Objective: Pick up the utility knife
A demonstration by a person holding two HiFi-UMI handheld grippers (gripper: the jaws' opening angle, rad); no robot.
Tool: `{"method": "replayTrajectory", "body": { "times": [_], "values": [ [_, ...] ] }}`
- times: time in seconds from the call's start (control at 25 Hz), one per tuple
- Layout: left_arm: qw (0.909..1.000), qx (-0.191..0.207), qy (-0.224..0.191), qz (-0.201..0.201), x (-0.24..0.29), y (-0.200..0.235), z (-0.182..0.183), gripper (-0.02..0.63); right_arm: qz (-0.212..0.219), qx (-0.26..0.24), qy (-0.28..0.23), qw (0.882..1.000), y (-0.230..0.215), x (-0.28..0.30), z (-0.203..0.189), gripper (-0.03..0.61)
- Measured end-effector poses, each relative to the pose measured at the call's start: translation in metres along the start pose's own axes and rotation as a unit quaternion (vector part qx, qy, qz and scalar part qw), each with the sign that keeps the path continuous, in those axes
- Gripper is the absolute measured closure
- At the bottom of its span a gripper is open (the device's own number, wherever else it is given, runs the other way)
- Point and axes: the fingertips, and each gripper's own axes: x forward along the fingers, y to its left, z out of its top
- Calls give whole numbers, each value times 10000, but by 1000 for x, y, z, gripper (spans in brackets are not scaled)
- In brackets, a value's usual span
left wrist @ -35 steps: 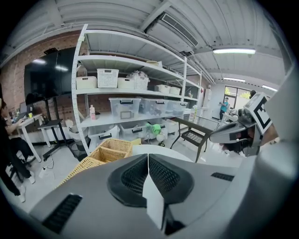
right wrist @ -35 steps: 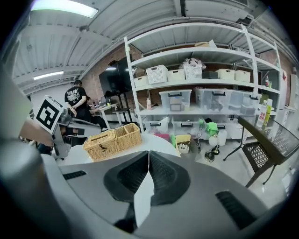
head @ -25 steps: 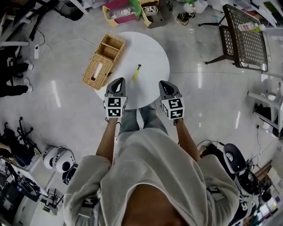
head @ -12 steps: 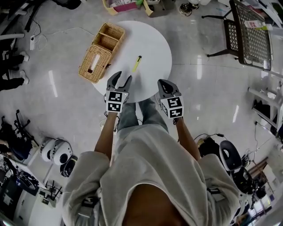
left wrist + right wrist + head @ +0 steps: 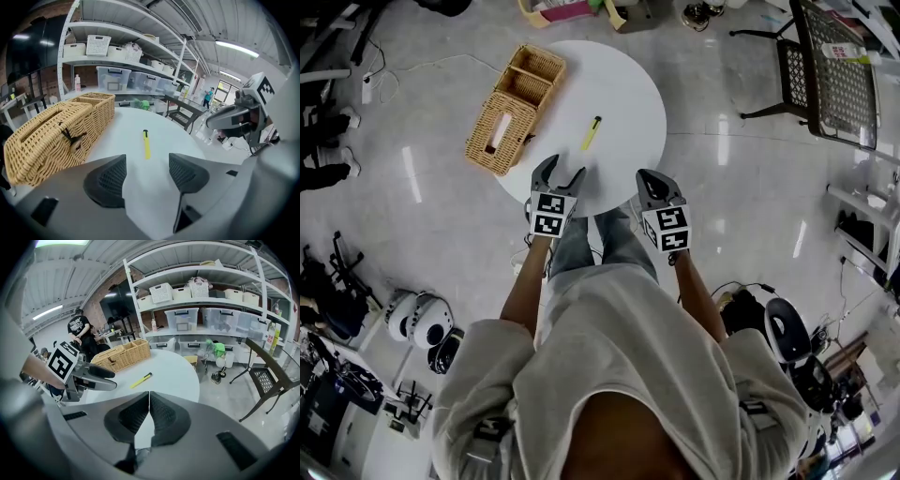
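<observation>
A: Your left gripper [image 5: 561, 174] has just been spreading its fingers [image 5: 105, 180]. They now stand wide apart and hold nothing, with only bare white top showing in the gap.

B: Your right gripper [image 5: 649, 178] is the opposite. Its fingers [image 5: 161, 420] are pressed together and empty.

A: The slim yellow utility knife with the black tip [image 5: 592, 132] lies flat straight ahead of your left fingers. It is in line with their gap, well apart from both tips, with its length running away from you.

B: From your right fingers it sits ahead and off to the left.

A: On edges, your left fingers show just inside the near rim of the round white bench [image 5: 628, 94], and your right fingers are at that rim. Ahead and to the left of your left fingers, the long woven wicker basket [image 5: 514, 111] lies along the bench's left side, with its outer end jutting past the rim. A strip of white top separates it from the knife.

B: For open room, the top between your left fingers and the knife is bare. To the right of the knife it runs bare all the way to the rim. Past that is glossy grey floor [image 5: 722, 169], with a black mesh chair [image 5: 825, 80] well off to the right of your right fingers.
</observation>
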Motion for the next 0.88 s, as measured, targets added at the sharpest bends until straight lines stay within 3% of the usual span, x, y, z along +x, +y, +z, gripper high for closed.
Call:
{"method": "replayTrajectory", "body": {
  "times": [0.56,0.88],
  "values": [
    [9985,452,269,-145,69,-2,38,322,-88,51,126,9999,-8,-5,-12,546],
    [9970,618,457,-123,96,0,47,379,-155,138,193,9996,-14,-12,-18,546]
  ]
}}
